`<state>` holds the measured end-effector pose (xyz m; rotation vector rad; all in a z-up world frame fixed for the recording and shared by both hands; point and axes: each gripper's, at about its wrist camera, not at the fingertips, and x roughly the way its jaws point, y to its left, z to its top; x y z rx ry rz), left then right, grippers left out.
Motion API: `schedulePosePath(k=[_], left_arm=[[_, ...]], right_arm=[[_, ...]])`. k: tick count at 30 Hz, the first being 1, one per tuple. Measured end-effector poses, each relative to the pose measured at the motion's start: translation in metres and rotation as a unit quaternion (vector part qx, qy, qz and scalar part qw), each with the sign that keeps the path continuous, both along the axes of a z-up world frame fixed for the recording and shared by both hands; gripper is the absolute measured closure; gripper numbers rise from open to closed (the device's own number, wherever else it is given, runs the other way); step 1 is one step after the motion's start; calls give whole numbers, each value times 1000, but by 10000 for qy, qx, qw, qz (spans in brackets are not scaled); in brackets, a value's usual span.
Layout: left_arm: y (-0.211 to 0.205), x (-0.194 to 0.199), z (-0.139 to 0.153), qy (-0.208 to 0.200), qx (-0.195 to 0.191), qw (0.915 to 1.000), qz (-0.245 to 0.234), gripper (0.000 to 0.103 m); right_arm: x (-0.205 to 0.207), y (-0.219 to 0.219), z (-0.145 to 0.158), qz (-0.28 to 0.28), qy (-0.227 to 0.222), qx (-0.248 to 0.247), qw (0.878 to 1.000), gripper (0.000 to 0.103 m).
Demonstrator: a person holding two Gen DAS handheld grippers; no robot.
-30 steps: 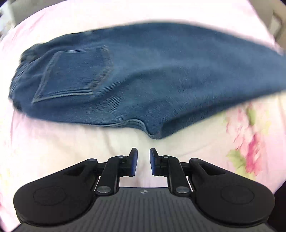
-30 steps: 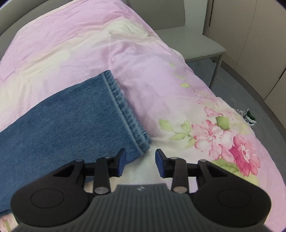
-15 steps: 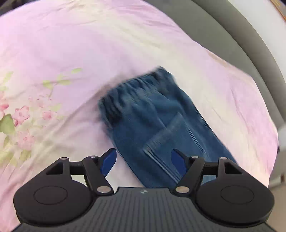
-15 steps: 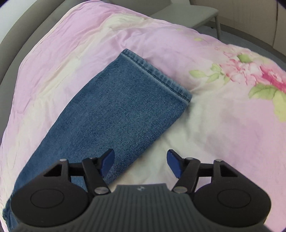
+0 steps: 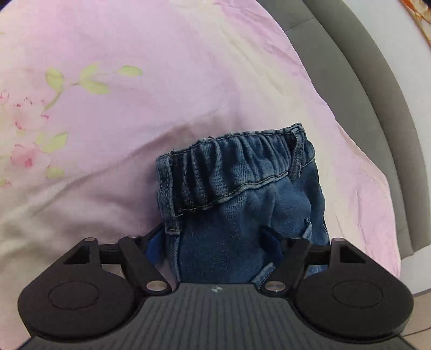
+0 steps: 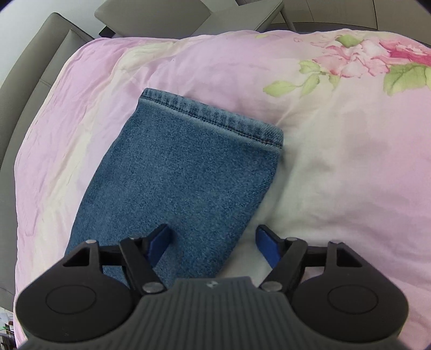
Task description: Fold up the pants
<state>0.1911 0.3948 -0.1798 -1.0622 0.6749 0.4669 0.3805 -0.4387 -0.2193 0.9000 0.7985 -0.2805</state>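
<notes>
A: We start at our left fingers [image 5: 155, 246]. They stand wide apart astride the waist end of the jeans [image 5: 242, 204], and they have just closed in a little. The near pad is half hidden behind the denim's side seam, and the far one sinks into a fold by the pocket corner, so we cannot tell whether either pad presses the cloth.

B: On the right, our fingers [image 6: 159, 243] are parted too, also just drawn in a touch. One blue pad sits over the leg of the jeans [image 6: 186, 177]; the other hangs over bare bedding just beside the leg's edge. Nothing is gripped there.

A: Ahead of the left gripper [image 5: 212, 247] lies the gathered elastic waistband [image 5: 234, 172], bunched and slightly raised. Below the gripper body the jeans are cut off from view.

B: Ahead of the right gripper [image 6: 212, 243] the stitched hem [image 6: 212, 115] marks the end of the leg. The leg runs back under our gripper, out of sight.

A: All of it lies on the pink flowered quilt [image 5: 134, 80] of the bed, with a grey padded headboard [image 5: 377, 107] beyond.

B: We also see a grey chair [image 6: 194, 16], partly cropped.
</notes>
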Motion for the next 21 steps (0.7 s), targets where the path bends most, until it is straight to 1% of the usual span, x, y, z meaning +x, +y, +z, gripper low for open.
schedulePosePath(k=[1,2,4,5,7,11,12,14,18,21], left_arm=[[-3,2,3,69,100,9999,23,35],[-5,1,9,118,207,9997,27,39],[-12,2,22,180,411,9990,-34,45],[-14,1,31,212,529,9983,-90,48],[-19,-1,51,219,700,9971,-208,50],[-30,2,93,393,1015,9926,-537,50],[-31,1,102,447,1067,9914,-619,50],[-33,-9,116,561,1111,9899,-677,51],[-26,-44,129,766,1130,9875,-793,51],[-22,-75,128,884,1066,9859,-941,51]], right_arm=[[2,2,1,-63,11,3,10000,58],[3,4,4,-138,35,-35,9999,71],[4,5,15,-194,19,-204,9996,88],[5,5,21,-182,2,-257,9995,90],[3,7,40,-140,-18,-444,9989,91],[-3,12,79,-4,-193,-714,9973,94],[-7,12,89,31,-249,-758,9968,95],[-14,10,106,95,-228,-813,9964,96],[-40,-9,121,197,-10,-482,9986,96],[-73,-14,121,462,68,-572,9973,96]])
